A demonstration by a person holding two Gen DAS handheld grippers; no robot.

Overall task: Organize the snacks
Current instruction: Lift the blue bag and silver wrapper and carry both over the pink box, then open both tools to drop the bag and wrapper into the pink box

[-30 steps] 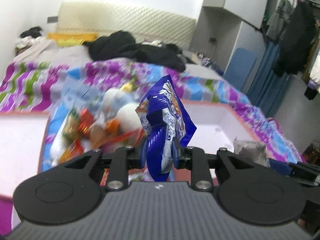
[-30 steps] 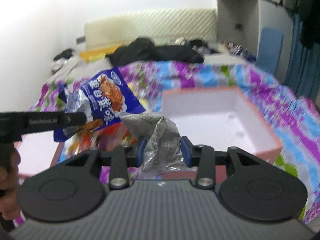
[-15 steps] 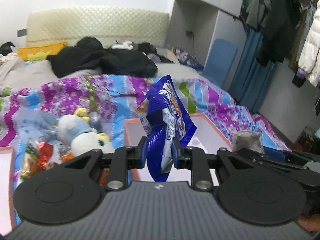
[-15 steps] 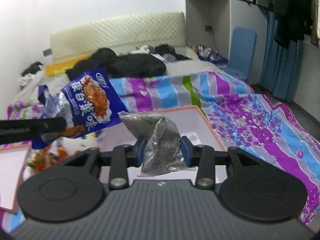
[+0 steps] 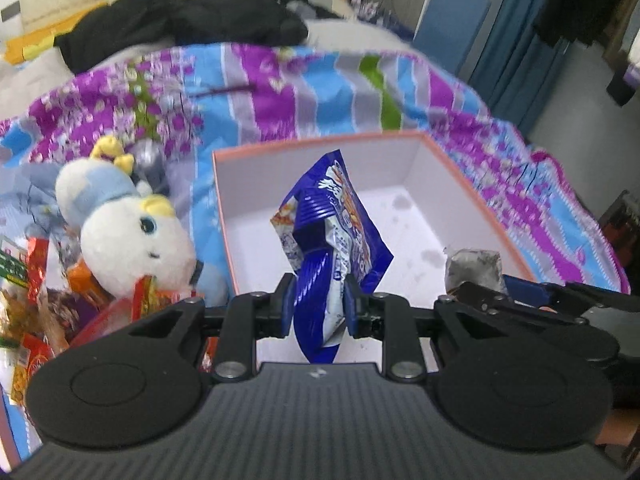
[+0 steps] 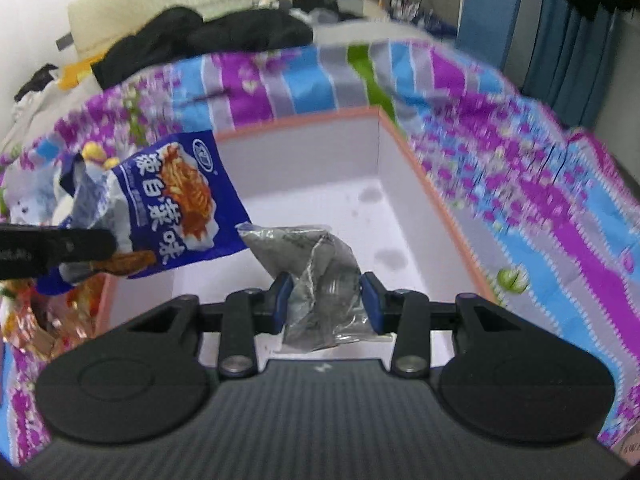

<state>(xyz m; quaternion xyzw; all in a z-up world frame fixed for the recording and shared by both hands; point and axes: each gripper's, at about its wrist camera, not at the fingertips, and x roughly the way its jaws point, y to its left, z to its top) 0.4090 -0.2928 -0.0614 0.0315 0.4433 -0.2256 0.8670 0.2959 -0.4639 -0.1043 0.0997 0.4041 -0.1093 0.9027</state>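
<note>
My left gripper (image 5: 318, 306) is shut on a blue snack bag (image 5: 332, 232) and holds it upright above the near part of a white box with an orange rim (image 5: 320, 145). My right gripper (image 6: 325, 298) is shut on a crumpled silver snack packet (image 6: 316, 276), also over the box (image 6: 432, 200). The blue bag shows in the right wrist view (image 6: 180, 204) to the left. The silver packet shows in the left wrist view (image 5: 474, 270) at the right. The box floor is bare with a few grey marks.
A white and blue plush toy (image 5: 128, 232) and a heap of red and orange snack packets (image 5: 36, 312) lie left of the box on the purple and blue floral bedspread (image 5: 320, 80). Black clothes (image 5: 180, 20) lie farther back.
Both grippers have moved forward and tilted down over the white box, which now fills the middle of both views. Both still hold their packets.
</note>
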